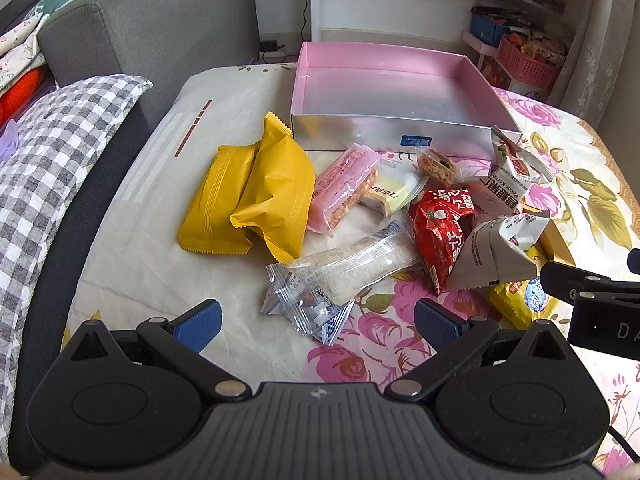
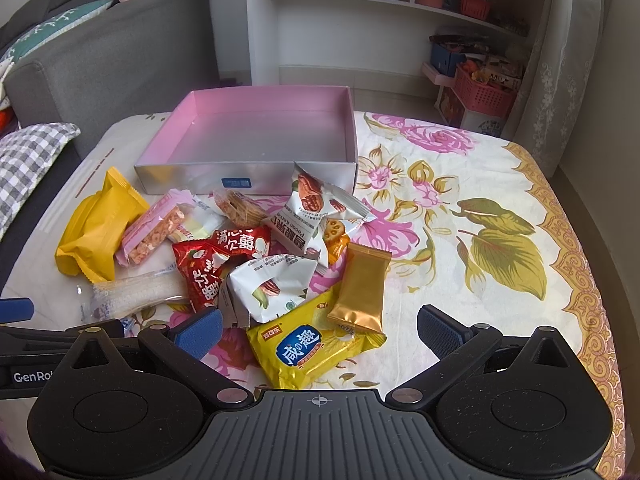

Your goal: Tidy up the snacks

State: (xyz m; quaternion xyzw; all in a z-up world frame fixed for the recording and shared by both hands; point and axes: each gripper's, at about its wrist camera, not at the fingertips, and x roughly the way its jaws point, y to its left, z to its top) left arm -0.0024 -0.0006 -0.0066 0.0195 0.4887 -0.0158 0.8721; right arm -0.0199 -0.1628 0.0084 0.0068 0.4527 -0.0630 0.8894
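A pile of snack packets lies on a floral cloth in front of an empty pink-lined silver box (image 1: 348, 132) (image 2: 248, 176). Two yellow packets (image 1: 256, 196) (image 2: 96, 228) lie at the left, with a pink bar (image 1: 344, 188), a red packet (image 1: 444, 228) (image 2: 216, 256) and white nut packets (image 2: 276, 284) beside them. My left gripper (image 1: 318, 320) is open and empty, just short of a clear rice-bar packet (image 1: 348, 268). My right gripper (image 2: 320, 330) is open and empty over a yellow cracker packet (image 2: 308, 352), next to a gold packet (image 2: 362, 288).
A grey sofa (image 1: 160, 28) with a checked cushion (image 1: 52, 148) stands at the left. White shelves (image 2: 360, 20) and pink baskets (image 2: 486, 96) stand behind the table. The right gripper's body (image 1: 592, 296) shows at the right edge of the left wrist view.
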